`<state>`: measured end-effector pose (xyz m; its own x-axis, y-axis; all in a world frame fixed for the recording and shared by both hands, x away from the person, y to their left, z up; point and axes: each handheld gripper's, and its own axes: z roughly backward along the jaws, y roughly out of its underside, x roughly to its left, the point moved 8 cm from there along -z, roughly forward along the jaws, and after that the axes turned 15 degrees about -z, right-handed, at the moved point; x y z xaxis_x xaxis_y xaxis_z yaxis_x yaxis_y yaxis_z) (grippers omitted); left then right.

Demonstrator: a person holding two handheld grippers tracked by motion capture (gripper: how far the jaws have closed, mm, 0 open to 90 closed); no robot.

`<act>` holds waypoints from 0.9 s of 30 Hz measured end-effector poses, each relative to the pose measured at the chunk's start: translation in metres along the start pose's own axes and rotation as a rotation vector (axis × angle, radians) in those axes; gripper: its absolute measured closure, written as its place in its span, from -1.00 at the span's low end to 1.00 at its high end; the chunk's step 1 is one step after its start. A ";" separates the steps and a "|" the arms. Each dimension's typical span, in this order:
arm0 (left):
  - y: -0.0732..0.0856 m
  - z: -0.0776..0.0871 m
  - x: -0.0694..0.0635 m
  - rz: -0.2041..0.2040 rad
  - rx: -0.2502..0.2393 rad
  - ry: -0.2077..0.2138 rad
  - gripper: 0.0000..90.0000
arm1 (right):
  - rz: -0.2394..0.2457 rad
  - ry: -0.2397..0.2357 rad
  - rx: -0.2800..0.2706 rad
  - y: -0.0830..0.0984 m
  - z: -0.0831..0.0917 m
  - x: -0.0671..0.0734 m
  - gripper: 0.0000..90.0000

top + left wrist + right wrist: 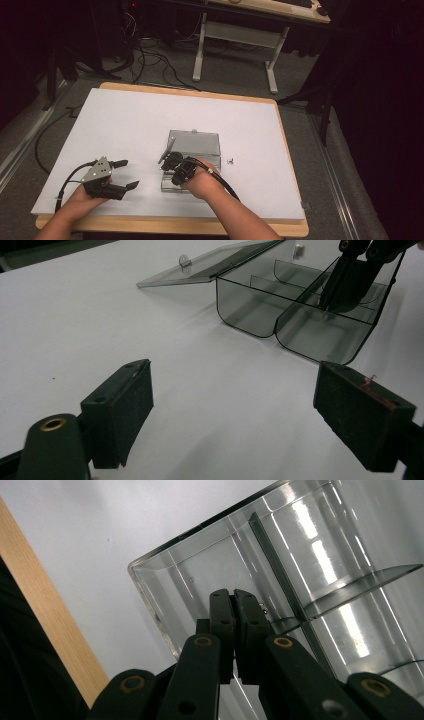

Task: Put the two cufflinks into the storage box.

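Now we note the right gripper, jaws pinched together on a tiny metal part, tips down inside a near compartment of the clear box mid-table. Left gripper rests agape, empty. Risk, as we judge it: the part slips free early, or the jaws knock a divider and shift the box.

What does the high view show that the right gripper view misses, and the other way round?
High view alone: the left gripper, jaws open, resting on the white table apart from the box; a small metal piece to the right of the box; the open lid.
Right gripper view alone: the right gripper shut, with something small and shiny at its tips, too small to name; the box's inner dividers.
Both: the clear compartment box and the table's wooden edge.
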<state>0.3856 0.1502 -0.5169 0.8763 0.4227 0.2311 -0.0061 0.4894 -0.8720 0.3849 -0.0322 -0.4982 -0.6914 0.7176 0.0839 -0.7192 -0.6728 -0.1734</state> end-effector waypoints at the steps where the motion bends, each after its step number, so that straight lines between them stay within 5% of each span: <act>1: 0.000 0.000 0.000 0.000 0.000 0.000 -0.63 | -0.005 0.000 -0.006 -0.001 -0.002 0.000 0.97; 27: 0.000 0.000 0.000 0.002 -0.001 0.004 -0.63 | 0.000 -0.017 -0.008 -0.010 -0.013 0.006 0.87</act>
<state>0.3857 0.1503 -0.5169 0.8781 0.4210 0.2273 -0.0077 0.4874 -0.8732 0.3887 -0.0193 -0.5090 -0.6928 0.7140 0.1008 -0.7185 -0.6716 -0.1809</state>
